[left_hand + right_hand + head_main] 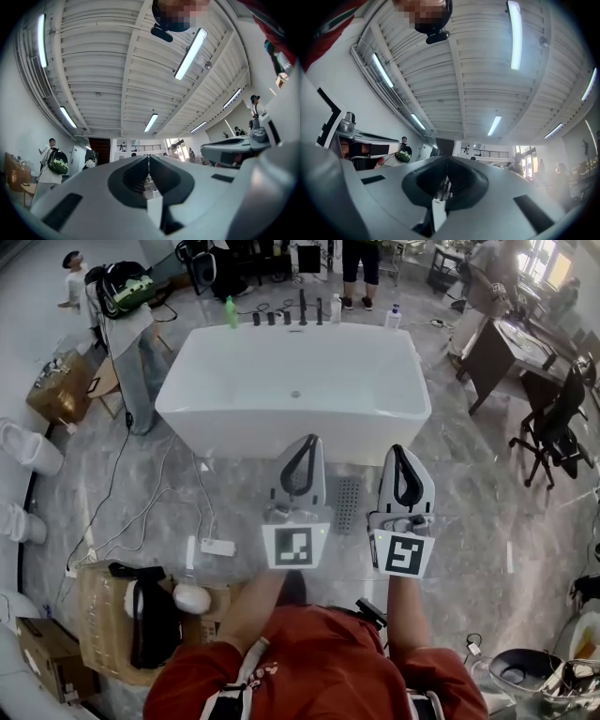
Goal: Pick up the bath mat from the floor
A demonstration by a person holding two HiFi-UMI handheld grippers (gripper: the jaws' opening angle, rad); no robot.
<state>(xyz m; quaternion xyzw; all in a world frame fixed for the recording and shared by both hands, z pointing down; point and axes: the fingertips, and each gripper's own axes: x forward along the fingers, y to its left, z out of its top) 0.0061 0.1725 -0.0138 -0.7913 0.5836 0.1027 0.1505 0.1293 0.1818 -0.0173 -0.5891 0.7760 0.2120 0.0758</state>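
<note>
A small grey ribbed mat (348, 504) lies on the marble floor just in front of the white bathtub (292, 381), seen between my two grippers in the head view. My left gripper (306, 442) is held up at chest height with its jaws shut and nothing in them. My right gripper (399, 450) is beside it, also shut and empty. Both are well above the mat and touch nothing. In the left gripper view the shut jaws (148, 159) point at the ceiling. The right gripper view shows its shut jaws (447, 164) aimed the same way, and neither view shows the mat.
Bottles (231, 311) stand on the tub's far rim. Cardboard boxes (112, 620) and a power strip (217, 547) with cables lie at the left. A dark desk (511, 348) and office chair (553, 432) are at the right. People stand beyond the tub.
</note>
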